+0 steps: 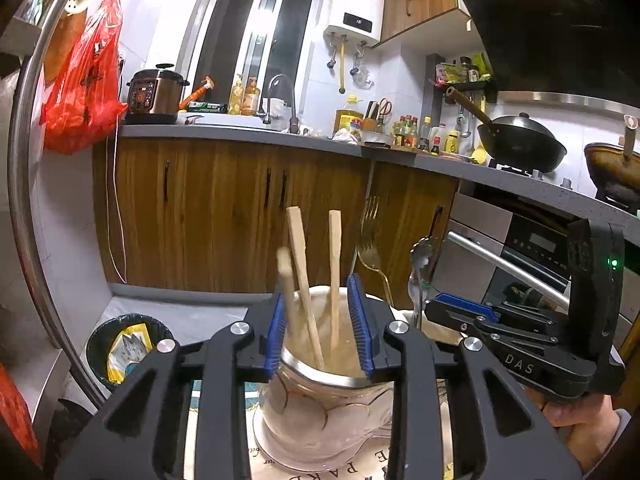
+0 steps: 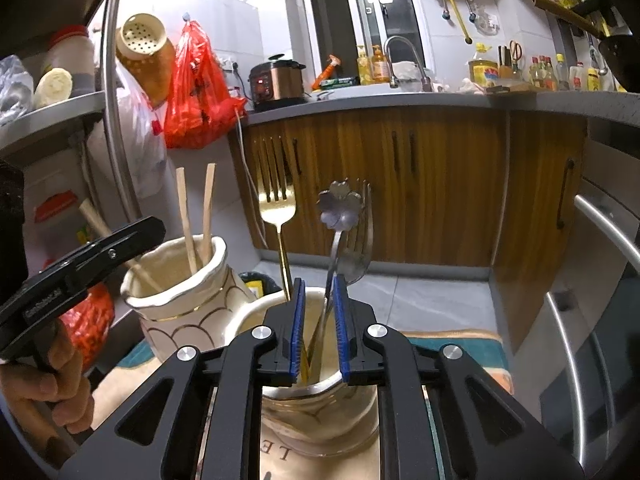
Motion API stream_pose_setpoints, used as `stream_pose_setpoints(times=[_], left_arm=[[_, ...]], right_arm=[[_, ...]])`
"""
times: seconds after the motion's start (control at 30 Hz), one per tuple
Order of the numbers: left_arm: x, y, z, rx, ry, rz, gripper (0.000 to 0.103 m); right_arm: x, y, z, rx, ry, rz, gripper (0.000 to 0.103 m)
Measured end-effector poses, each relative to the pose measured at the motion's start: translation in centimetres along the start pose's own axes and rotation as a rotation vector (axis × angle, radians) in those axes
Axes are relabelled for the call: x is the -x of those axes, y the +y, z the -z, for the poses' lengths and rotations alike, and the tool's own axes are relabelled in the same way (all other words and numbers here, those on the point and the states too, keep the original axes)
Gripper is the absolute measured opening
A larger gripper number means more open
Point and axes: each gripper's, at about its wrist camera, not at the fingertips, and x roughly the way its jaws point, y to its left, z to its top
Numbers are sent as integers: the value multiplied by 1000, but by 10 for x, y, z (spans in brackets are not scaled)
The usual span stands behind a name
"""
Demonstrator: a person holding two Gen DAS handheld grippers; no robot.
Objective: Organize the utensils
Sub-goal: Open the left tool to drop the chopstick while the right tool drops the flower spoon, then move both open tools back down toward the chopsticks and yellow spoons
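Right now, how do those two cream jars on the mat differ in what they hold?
The left jar holds wooden chopsticks, three of them; the right jar holds metal cutlery: a gold fork, a silver fork and a flower-ended spoon. The left jar's chopsticks lean apart, while the right jar's cutlery stands closer together. Both jars are cream with gold curved lines, and both stand upright on the mat.

Left gripper (image 1: 320,320): black body, blue ribbed pads. Right gripper (image 2: 319,330): same black, blue pads. Left jar (image 2: 176,280): cream, gold scallop lines. Right jar (image 2: 320,412): cream, gold rim line. Chopsticks (image 1: 316,272): pale wood. Gold fork (image 2: 278,204): shiny gold. Spoon (image 2: 340,206): silver, flower-shaped end. Mat (image 2: 460,344): beige, teal border, dark lettering. Cabinets (image 2: 440,184): brown wood grain. Worktop (image 1: 240,132): grey. Bag (image 1: 86,92): red.
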Motion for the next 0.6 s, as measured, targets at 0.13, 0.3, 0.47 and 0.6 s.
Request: stream_pose_setpoints(times=[0.13, 0.3, 0.47, 0.6], left_arm=[[7, -1, -1, -11, -14, -4, 46], [16, 1, 0, -21, -20, -15, 53], [31, 10, 4, 1, -21, -33, 56], [42, 17, 11, 14, -13, -40, 57]], right_arm=[[6, -1, 0, 4, -8, 7, 19], [20, 3, 1, 28, -31, 21, 22], [34, 8, 5, 51, -32, 34, 22], [45, 7, 13, 63, -28, 50, 22]])
